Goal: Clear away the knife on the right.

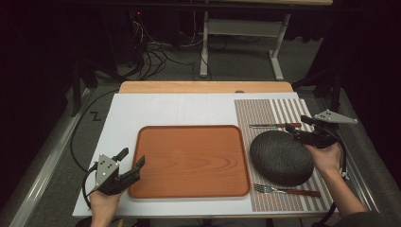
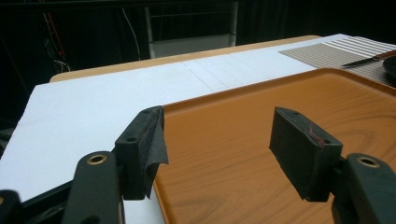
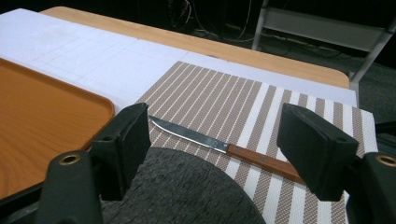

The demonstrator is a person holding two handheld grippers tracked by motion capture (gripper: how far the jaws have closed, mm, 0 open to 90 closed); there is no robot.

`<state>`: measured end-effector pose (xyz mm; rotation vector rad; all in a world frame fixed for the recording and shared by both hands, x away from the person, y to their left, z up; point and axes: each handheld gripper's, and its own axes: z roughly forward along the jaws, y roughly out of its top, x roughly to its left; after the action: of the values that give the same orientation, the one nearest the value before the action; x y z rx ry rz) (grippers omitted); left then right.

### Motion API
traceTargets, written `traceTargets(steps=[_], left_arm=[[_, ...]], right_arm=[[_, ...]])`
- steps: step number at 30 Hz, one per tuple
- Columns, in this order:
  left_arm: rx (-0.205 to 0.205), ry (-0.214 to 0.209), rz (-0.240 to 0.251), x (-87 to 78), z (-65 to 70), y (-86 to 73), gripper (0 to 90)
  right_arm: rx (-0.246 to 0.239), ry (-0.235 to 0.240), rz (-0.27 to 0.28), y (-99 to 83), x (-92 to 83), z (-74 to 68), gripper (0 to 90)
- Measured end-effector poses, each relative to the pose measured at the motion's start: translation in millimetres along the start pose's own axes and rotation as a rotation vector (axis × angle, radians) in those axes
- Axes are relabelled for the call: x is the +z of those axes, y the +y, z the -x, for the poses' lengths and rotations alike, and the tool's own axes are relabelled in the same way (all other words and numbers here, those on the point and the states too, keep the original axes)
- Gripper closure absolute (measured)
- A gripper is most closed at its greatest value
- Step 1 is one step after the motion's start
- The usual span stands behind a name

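over the plate [image 1: 281, 157] edge, right gripper [image 1: 294, 134] wide open, holding nothing, left gripper [image 1: 134, 160] wide open astride the tray [image 1: 189, 189] rim, gripping nothing

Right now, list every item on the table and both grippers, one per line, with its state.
Left gripper: open, jaws straddling the tray's near left corner.
Right gripper: open, over the plate's far edge.
Wooden tray: empty, flat on the white board.
Dark plate: empty, on the striped placemat.
Knife: lying flat beyond the plate.
Fork: lying flat on the near side of the plate.
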<state>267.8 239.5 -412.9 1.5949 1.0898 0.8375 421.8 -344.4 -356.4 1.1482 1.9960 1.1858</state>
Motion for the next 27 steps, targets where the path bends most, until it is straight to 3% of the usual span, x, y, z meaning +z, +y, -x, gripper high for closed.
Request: traceTargets(steps=[9, 17, 19, 27], left_arm=[[0.003, 0.000, -0.004, 0.6, 0.1, 0.0, 35.6], [0.001, 0.000, -0.008, 1.9, 0.0, -0.2, 35.6], [0.000, 0.001, -0.009, 1.9, -0.3, -0.3, 35.5], [0.000, 0.001, -0.012, 2.9, -0.6, -0.3, 35.5]], right_arm=[[0.012, -0.011, -0.018, 4.2, 8.4, 8.7, 27.2], [0.011, -0.025, -0.070, 13.2, 22.7, 19.2, 27.2], [0.031, -0.031, -0.090, 14.8, 29.6, 23.5, 27.2], [0.024, -0.032, -0.129, 21.1, 38.5, 27.3, 27.3]])
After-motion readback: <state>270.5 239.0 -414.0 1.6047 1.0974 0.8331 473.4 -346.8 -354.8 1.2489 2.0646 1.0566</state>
